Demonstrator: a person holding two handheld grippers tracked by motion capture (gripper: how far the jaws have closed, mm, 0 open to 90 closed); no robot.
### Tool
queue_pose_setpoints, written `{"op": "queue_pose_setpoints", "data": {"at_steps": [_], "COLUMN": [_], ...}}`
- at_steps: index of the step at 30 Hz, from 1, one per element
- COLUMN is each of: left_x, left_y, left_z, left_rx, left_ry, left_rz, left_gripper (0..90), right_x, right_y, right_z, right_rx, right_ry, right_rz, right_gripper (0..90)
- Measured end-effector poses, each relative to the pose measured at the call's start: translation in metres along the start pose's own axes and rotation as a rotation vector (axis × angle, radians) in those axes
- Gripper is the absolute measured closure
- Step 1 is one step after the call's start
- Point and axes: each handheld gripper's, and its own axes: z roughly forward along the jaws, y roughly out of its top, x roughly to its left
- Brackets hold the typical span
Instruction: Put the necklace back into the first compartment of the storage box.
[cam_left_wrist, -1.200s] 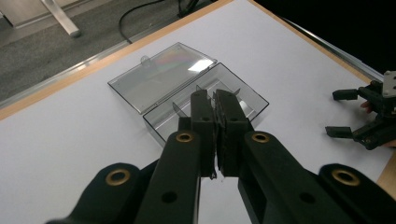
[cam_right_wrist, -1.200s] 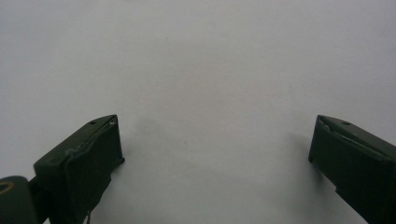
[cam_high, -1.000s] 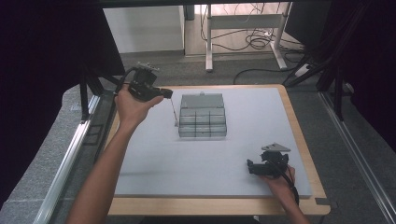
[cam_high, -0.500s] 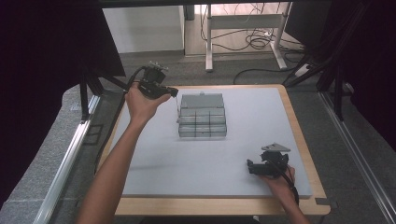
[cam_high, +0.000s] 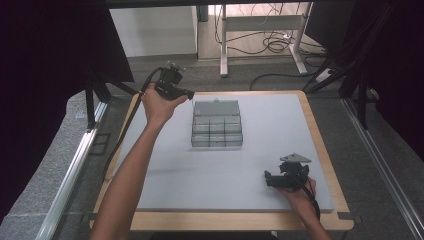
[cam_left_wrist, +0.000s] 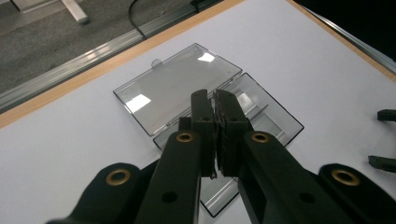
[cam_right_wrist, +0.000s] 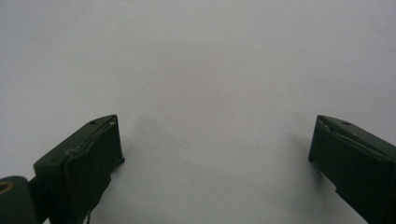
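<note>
A clear plastic compartment box (cam_high: 217, 132) lies in the middle of the white table top, its lid (cam_high: 216, 107) folded open toward the far edge. My left gripper (cam_high: 189, 93) hovers just beyond the lid's far left corner with its jaws shut. In the left gripper view the shut gripper (cam_left_wrist: 215, 100) points down over the open lid (cam_left_wrist: 173, 86) and the tray of the box (cam_left_wrist: 268, 116), and I see nothing held between the pads. My right gripper (cam_high: 268, 180) rests near the front right of the table. It stands wide open (cam_right_wrist: 215, 126) over bare white surface.
The white table top (cam_high: 280, 125) has a wooden rim (cam_high: 322, 150). Metal rails run along both sides, and table legs and cables lie on the floor beyond the far edge. The right gripper's two jaws show at the right edge of the left gripper view.
My left hand has carried its shut gripper to the right, closer to the box's open lid. The right gripper has stayed where it was.
</note>
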Motion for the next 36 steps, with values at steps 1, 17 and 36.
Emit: {"op": "queue_pose_setpoints", "data": {"at_steps": [1, 17, 36], "left_x": [0.001, 0.006, 0.01], "left_y": [0.0, -0.007, -0.026], "left_z": [0.002, 0.042, 0.084], "left_rx": [0.0, 0.027, 0.064], "left_ry": [0.001, -0.006, -0.007], "left_rz": [-0.003, -0.018, -0.03], "left_gripper": [88.1, 88.1, 88.1], "right_x": [0.0, 0.0, 0.0], "right_y": [0.0, 0.0, 0.0], "right_z": [0.0, 0.0, 0.0], "right_rx": [0.0, 0.0, -0.001], "right_ry": [0.0, 0.0, 0.0], "right_rz": [0.0, 0.0, -0.002], "right_gripper": [2.2, 2.2, 2.2]}}
